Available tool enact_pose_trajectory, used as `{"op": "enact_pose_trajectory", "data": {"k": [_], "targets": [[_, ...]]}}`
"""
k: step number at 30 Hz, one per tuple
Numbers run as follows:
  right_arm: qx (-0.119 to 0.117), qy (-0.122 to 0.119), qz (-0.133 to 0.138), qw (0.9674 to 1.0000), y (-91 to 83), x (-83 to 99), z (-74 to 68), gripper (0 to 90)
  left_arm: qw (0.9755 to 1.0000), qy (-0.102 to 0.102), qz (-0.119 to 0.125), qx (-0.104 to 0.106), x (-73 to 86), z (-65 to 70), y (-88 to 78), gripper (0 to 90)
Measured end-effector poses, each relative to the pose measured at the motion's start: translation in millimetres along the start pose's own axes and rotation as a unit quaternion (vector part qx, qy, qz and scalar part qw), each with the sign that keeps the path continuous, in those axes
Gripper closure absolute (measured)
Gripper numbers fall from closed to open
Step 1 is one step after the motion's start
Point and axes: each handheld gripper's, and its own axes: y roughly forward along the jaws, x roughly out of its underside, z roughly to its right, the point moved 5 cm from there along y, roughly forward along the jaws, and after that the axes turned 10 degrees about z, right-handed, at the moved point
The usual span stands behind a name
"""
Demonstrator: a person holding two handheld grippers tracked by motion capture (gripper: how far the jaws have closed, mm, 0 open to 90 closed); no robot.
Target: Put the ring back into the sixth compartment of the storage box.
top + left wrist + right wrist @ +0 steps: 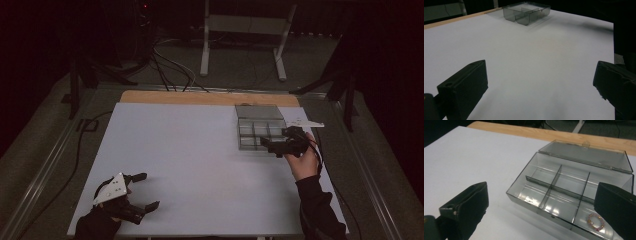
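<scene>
Black, blocky jaws of the right gripper [541, 207] stand wide apart with nothing between them, hovering just off the clear plastic organiser box [564, 187]. A small beaded bracelet [595, 221] lies in the box's compartment at five o'clock, likely just let go there. Thin dividers split the glossy box into cells; its hinged lid lies open behind. At seven o'clock on the matte white surface [190, 150], the left gripper [142, 192] rests, jaws spread and empty.
</scene>
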Motion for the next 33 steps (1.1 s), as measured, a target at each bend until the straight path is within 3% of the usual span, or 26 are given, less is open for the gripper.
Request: {"op": "enact_pose_trajectory", "data": {"k": [3, 9, 22, 25, 33], "targets": [[-0.01, 0.0, -0.002, 0.9999, -3.4, 2.2, -4.7, 0.0, 1.0, 0.001, 0.001, 0.002, -0.4, 0.1, 0.1, 0.5], [-0.025, 0.006, 0.022, 0.9994, -11.4, 5.8, -11.1, 0.0, 1.0, 0.001, 0.001, -0.001, -0.3, 0.0, -1.6, 0.5], [-0.056, 0.011, 0.028, 0.998, -30.5, 30.7, -25.6, 0.0, 1.0, 0.002, -0.001, 0.0, -0.2, 1.0, -0.8, 0.5], [-0.048, 0.001, 0.036, 0.9982, -36.0, 40.7, -26.6, 0.0, 1.0, 0.001, 0.001, 0.001, -0.6, 0.9, -1.0, 0.5], [-0.065, 0.007, 0.017, 0.9977, -45.0, 65.6, -34.3, 0.0, 1.0, 0.003, 0.002, 0.001, -0.7, 0.9, -1.8, 0.5]]}}
